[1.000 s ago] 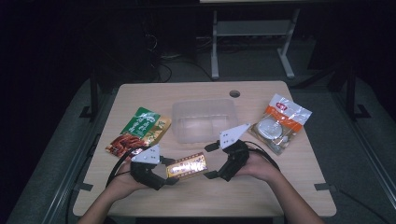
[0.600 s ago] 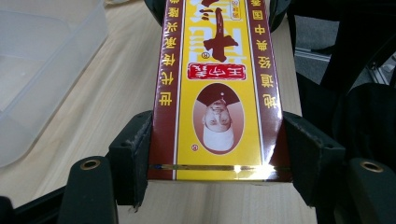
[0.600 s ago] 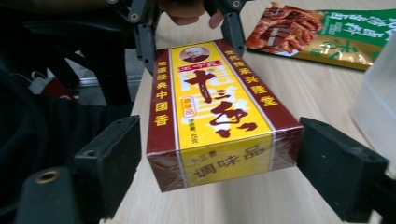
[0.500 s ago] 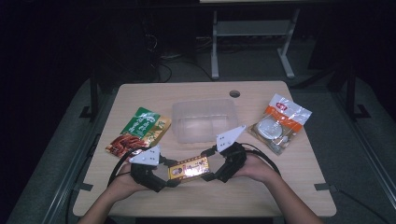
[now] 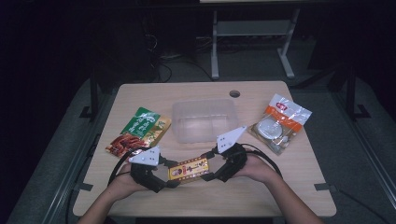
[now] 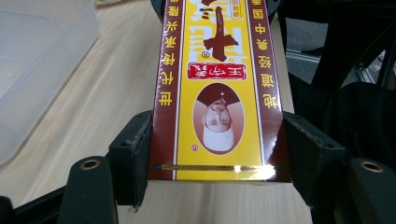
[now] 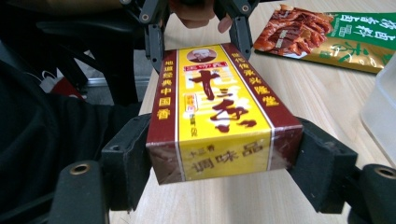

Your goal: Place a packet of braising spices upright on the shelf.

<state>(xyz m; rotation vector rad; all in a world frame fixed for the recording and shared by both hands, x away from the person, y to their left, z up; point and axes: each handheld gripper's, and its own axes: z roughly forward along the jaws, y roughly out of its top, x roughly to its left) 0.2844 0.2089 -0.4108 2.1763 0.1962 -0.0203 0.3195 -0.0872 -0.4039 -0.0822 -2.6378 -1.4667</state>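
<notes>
On a pale wooden table in a dark room, both grippers, left gripper and right gripper, jaws just closing, clamp a yellow-and-maroon box.

High view: fixed above the near table edge, looks fwd and down, takes in the whole top from far off. Left gripper view: very close, low, looks along the box toward the other gripper. Right gripper view: same, opposite way. All three share the box; also the clear tub.
</notes>
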